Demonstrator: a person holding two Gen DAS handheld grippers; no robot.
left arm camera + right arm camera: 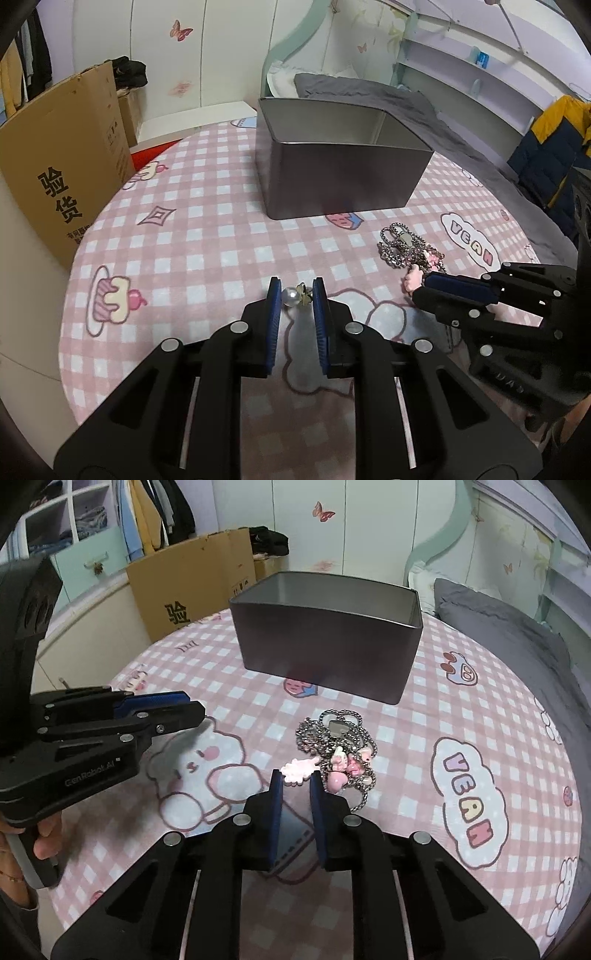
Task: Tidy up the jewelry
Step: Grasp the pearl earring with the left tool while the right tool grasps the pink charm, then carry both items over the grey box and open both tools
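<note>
On the pink checked tabletop (207,221), a pearl earring (293,296) is framed by the spread left claw (295,297), only its left pad touching. A pink charm (299,771) of the tangled bead chain (332,734) is framed by the spread right claw (296,786). Behind, a grey tin box (343,177) is seen standing open
</note>
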